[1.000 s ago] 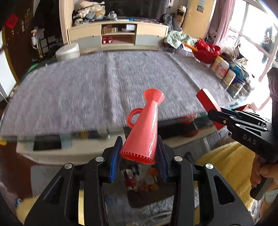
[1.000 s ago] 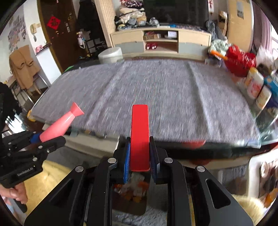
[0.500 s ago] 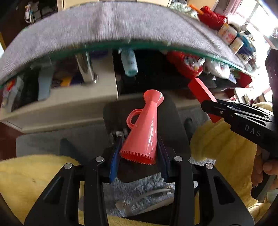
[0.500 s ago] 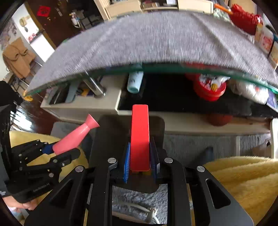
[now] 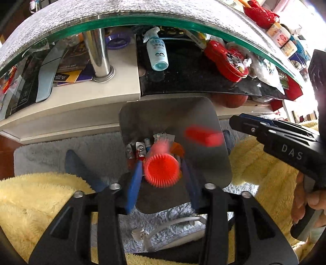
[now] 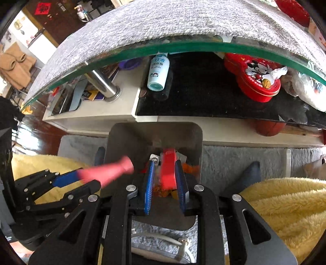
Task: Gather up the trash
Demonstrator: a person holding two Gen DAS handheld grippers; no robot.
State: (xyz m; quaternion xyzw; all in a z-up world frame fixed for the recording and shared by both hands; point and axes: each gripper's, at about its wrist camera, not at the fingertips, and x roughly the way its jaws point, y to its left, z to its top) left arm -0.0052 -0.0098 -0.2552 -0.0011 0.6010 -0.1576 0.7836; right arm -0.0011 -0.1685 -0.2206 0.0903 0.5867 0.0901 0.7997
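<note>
Both hand-held grippers are hanging over a metal trash bin (image 5: 203,114) that is standing on the grey rug (image 5: 51,150) in front of the glass-topped table (image 5: 142,18), presumably so that whatever they let go will fall straight in. In the left wrist view, the left hand-held gripper (image 5: 163,173) is showing its blue pads spread apart with gaps on either side of the pink toy horn (image 5: 162,170), which is blurred and pointing mouth-up between them; it looks released and dropping toward the wrappers already lying in the bin. In the right wrist view, the right hand-held gripper (image 6: 166,179) is likewise standing apart from the red block (image 6: 168,171), which is blurred and sitting low between the pads with its far end down among the bin's contents. Seen from the left camera, that block (image 5: 201,135) is only a red smear inside the bin's mouth. Judging by the blur, both pieces are falling rather than being held. Both drops seem well centred, so a miss onto the rug looks unlikely, and this step appears nearly finished.
</note>
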